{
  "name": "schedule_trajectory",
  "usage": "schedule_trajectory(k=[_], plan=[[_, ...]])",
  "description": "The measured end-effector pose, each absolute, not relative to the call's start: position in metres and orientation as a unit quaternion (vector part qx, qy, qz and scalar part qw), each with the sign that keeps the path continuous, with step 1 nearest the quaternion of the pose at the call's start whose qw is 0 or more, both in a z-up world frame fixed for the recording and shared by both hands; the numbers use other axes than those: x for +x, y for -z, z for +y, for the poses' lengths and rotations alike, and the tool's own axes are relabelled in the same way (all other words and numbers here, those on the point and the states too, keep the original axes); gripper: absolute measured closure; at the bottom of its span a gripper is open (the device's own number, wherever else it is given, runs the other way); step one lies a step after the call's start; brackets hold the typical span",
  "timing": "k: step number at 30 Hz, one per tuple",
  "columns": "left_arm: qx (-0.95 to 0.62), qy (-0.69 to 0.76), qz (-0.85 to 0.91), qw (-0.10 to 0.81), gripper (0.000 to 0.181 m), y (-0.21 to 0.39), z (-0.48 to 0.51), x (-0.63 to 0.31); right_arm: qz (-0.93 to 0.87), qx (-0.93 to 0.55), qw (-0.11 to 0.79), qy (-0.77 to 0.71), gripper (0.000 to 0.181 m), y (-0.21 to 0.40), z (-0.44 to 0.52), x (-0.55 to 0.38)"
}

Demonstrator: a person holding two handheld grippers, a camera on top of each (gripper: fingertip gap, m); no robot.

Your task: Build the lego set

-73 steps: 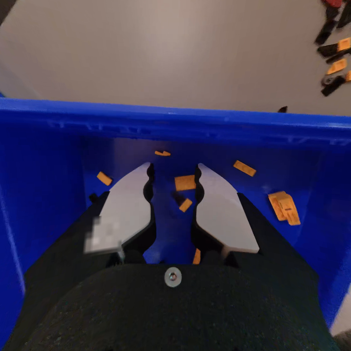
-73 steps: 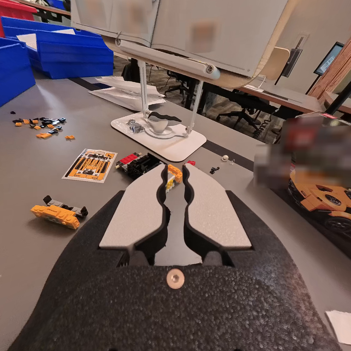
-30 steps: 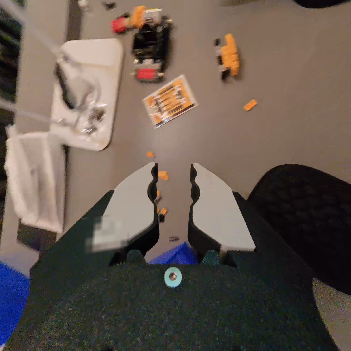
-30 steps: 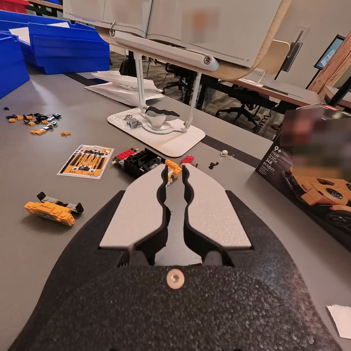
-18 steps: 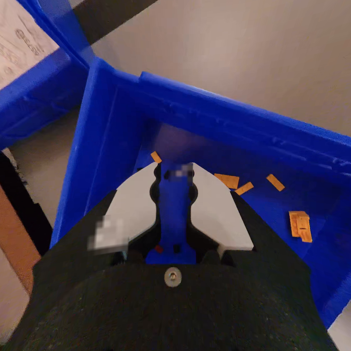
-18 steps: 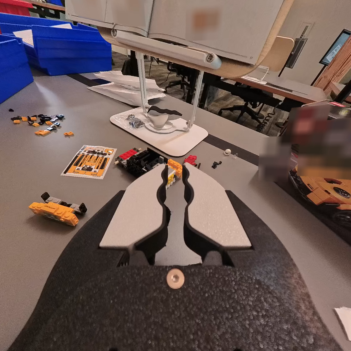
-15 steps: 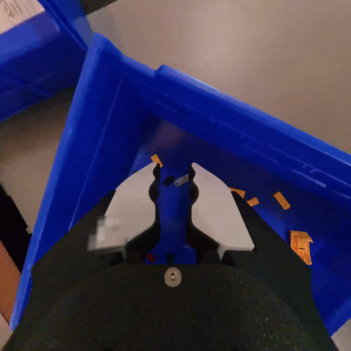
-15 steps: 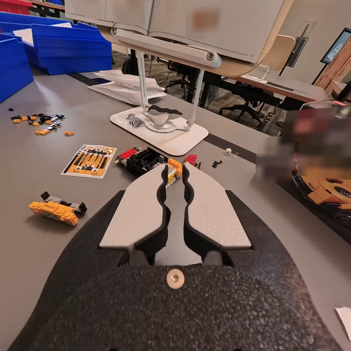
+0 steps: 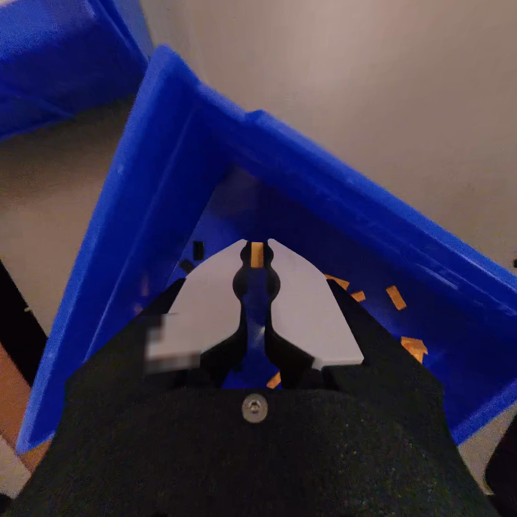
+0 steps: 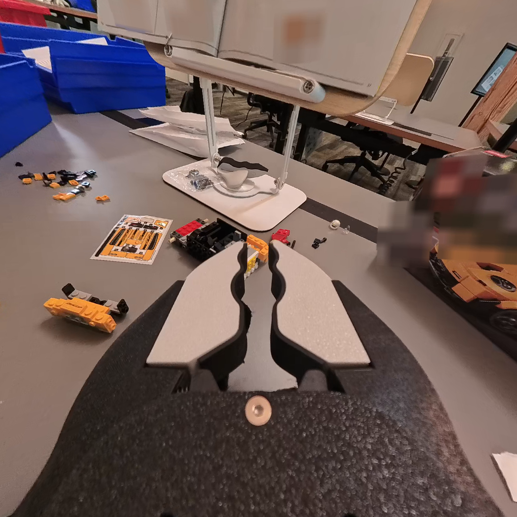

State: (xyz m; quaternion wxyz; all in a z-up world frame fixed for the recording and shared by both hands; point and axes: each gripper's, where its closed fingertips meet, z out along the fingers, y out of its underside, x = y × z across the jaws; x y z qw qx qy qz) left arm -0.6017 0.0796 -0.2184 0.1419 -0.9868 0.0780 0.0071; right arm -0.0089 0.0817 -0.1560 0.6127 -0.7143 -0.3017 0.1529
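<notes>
- Left gripper (image 9: 256,249), reaching down into the blue bin (image 9: 321,179): fingertips pinch a small orange piece (image 9: 256,258), apparently picked out as the build's next part.
- Loose orange pieces (image 9: 395,297) lie on the bin floor, visible only in the left wrist view.
- Right gripper (image 10: 256,249), jaws slightly parted and empty, hovers low over the grey table (image 10: 70,134), probably awaiting the part.
- Just beyond its tips: the black chassis (image 10: 208,236); nearer left, an orange sub-assembly (image 10: 81,310).
- Farther off, shown only here: sticker sheet (image 10: 131,239), scattered parts (image 10: 58,181), instruction stand (image 10: 235,195).
</notes>
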Motion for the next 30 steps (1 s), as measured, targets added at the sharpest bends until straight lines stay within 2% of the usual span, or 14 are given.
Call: schedule_trajectory(k=[4,8,11,17,21,25,30], plan=[[-0.966,0.005,0.142,0.217,0.173,0.142,0.074,-0.558,-0.305,-0.710,0.616,-0.155,0.167,0.153,0.079,-0.012],[-0.912,0.056,0.310,0.264,0.173,0.094,0.048,-0.431,-0.310,-0.706,0.618,-0.154,0.168,0.151,0.077,-0.014],[-0.856,0.099,0.443,0.250,0.173,0.113,0.013,-0.316,-0.318,-0.706,0.616,-0.147,0.168,0.154,0.077,-0.015],[-0.762,0.148,0.603,0.184,0.173,0.212,-0.042,-0.163,-0.338,-0.697,0.615,-0.149,0.168,0.156,0.073,-0.021],[-0.758,0.140,0.619,0.148,0.173,0.251,-0.046,-0.136,-0.351,-0.693,0.613,-0.146,0.168,0.158,0.070,-0.024],[-0.752,0.136,0.622,0.169,0.173,0.253,-0.047,-0.127,-0.355,-0.692,0.610,-0.149,0.168,0.160,0.069,-0.026],[-0.754,0.179,0.589,0.228,0.150,0.235,-0.042,-0.123,-0.364,-0.692,0.604,-0.151,0.168,0.163,0.067,-0.029]])
